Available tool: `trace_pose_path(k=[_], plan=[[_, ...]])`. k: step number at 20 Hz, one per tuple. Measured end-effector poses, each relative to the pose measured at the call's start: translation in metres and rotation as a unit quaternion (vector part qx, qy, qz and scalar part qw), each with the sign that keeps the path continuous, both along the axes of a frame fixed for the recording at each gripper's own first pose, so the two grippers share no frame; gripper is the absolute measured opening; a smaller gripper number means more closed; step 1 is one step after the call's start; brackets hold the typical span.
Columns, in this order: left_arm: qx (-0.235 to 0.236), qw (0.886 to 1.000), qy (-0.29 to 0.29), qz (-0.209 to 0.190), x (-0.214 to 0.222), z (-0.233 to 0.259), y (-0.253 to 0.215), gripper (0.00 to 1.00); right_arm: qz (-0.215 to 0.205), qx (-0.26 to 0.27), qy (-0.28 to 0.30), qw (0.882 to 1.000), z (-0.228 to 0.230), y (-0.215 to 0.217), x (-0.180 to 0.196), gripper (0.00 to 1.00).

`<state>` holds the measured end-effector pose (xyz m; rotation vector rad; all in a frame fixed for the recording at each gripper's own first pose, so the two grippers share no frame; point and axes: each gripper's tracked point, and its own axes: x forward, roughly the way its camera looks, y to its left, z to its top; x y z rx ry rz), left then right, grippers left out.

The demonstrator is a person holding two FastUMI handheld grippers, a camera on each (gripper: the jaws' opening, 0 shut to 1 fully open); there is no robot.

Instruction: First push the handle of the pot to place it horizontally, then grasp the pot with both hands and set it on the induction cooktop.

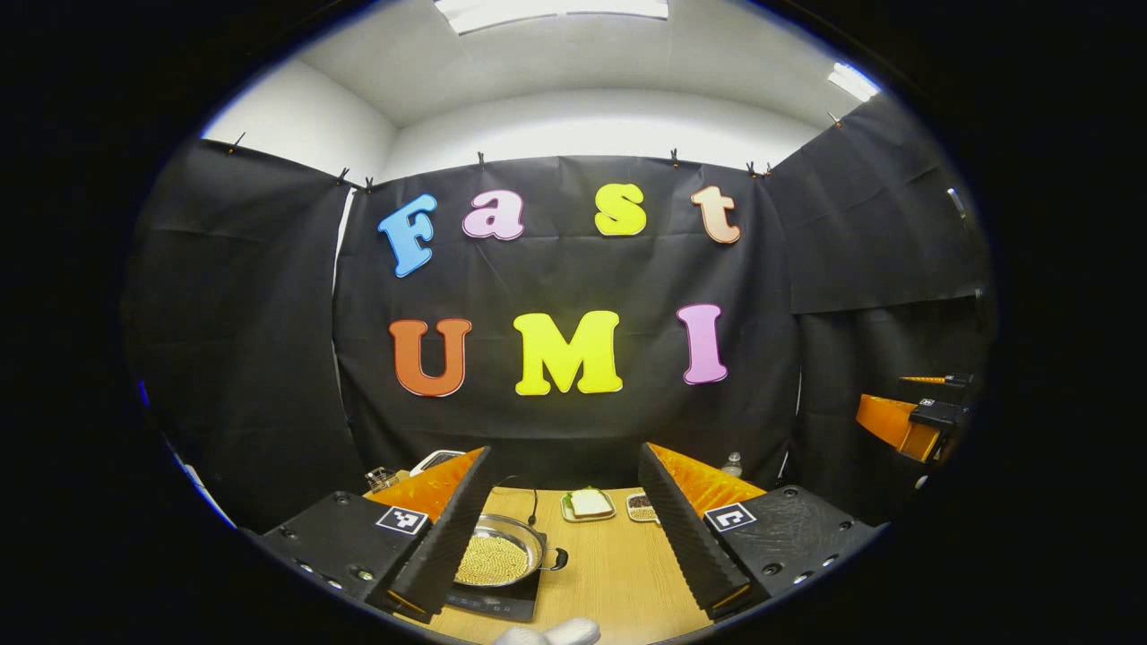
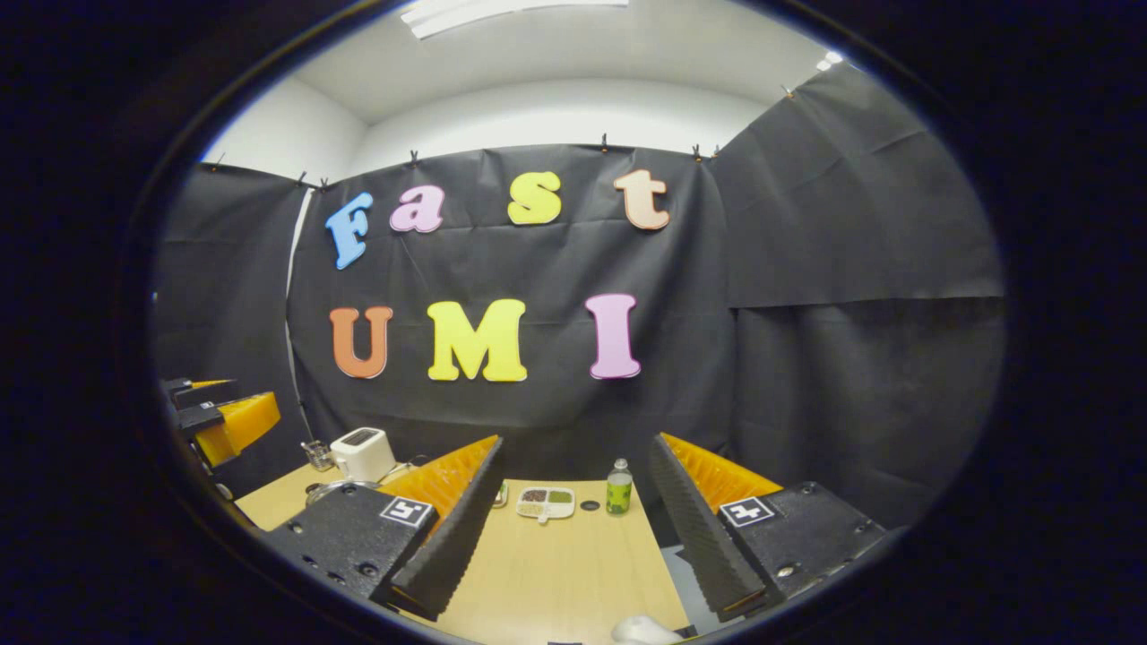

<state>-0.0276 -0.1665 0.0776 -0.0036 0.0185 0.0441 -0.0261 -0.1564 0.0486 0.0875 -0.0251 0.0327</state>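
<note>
A steel pot [image 1: 497, 557] filled with yellow grains sits on the black induction cooktop [image 1: 491, 602] at the near left of the wooden table. A short black side handle [image 1: 557, 559] sticks out to its right, and a thin dark arc [image 1: 530, 498] rises behind it. My left gripper [image 1: 565, 451] hovers above and in front of the pot, open, its left finger [image 1: 448, 537] covering the pot's left side. My right gripper [image 2: 578, 441] is open over bare table, and it also appears far right [image 1: 905, 421]. A metal rim [image 2: 333, 489] peeks out beside its left finger.
On the far table stand a sandwich plate [image 1: 587, 503], a small dish [image 1: 641, 508], a divided snack plate [image 2: 545, 503], a green bottle [image 2: 618, 488] and a white toaster [image 2: 363, 452]. Something white [image 1: 547, 634] lies at the near edge. The left gripper's body [image 2: 224, 421] hangs at left.
</note>
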Motion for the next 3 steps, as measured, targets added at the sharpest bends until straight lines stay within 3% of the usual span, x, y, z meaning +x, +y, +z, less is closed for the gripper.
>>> trace_pose_path(k=[3], plan=[[0.003,1.000,0.002,0.004,0.0008,-0.0008,0.0030,0.96,-0.002,-0.001,-0.004,1.000,0.0015,-0.0016,0.0019,0.99]])
